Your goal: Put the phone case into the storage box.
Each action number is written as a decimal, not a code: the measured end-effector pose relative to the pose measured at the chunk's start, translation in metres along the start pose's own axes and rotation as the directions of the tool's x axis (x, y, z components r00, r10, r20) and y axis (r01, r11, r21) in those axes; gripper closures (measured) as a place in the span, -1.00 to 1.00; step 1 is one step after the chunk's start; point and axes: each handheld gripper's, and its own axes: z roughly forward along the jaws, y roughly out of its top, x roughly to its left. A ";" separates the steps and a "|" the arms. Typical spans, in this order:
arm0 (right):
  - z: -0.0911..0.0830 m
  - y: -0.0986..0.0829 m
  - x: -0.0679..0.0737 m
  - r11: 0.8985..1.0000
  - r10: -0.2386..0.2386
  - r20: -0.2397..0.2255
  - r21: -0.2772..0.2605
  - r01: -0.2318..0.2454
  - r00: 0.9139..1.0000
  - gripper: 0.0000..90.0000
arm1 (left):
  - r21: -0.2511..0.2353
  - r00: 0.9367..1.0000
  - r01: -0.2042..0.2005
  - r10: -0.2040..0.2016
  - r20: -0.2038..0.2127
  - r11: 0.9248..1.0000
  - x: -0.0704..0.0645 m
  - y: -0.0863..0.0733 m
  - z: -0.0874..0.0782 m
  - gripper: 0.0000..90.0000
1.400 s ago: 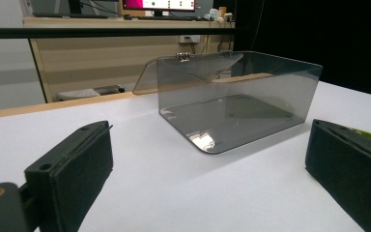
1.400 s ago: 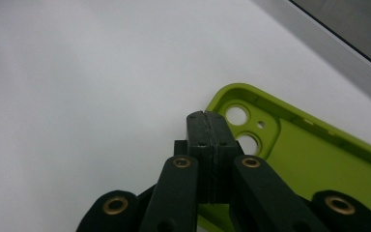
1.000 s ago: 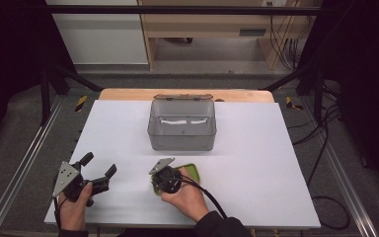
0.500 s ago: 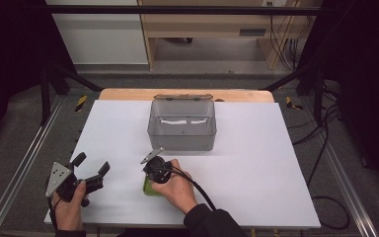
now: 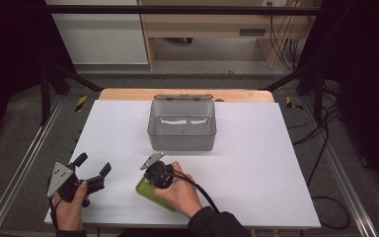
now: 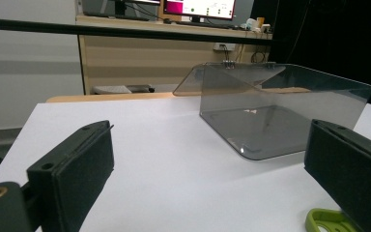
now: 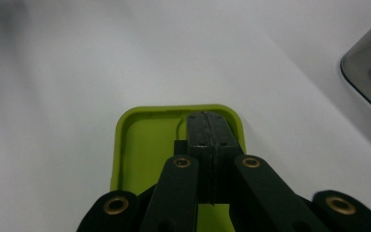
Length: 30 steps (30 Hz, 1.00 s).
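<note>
Right gripper view shows your right gripper with jaws pressed together over the green lid lying on the table's near edge, apparently pinching its rim; next, lift it toward the grey box, while your left gripper waits with jaws spread.

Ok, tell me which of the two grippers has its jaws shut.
The right gripper: its jaws are pressed together over the green lid. The left gripper holds its jaws wide apart.

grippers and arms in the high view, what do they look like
Both are black two-jaw tools. The left gripper carries a grey three-cornered plate; its jaws end in flat, rectangular black pads. The right gripper also has a grey plate on top and trails a black cable toward the table edge. Brass-coloured rivets sit at its jaw pivots. The right arm wears a dark sleeve.
</note>
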 end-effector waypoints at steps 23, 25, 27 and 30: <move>-0.053 -0.052 0.012 0.999 0.001 0.013 -0.054 0.000 1.000 -0.68 | 0.013 1.000 -0.009 0.009 0.001 1.000 -0.002 -0.001 0.001 -0.95; -0.055 -0.058 0.017 0.998 0.003 0.030 -0.058 -0.001 1.000 -0.87 | 0.014 1.000 -0.014 0.014 0.001 1.000 -0.003 -0.001 0.001 -0.95; -0.056 -0.060 0.019 0.998 0.001 0.030 -0.055 0.001 1.000 -0.87 | 0.014 1.000 -0.013 0.013 0.001 1.000 -0.003 -0.001 0.001 -0.95; -0.057 -0.065 0.023 0.999 -0.020 0.016 -0.037 0.021 1.000 -0.84 | 0.016 1.000 -0.013 0.013 0.000 1.000 -0.003 -0.001 0.001 -0.95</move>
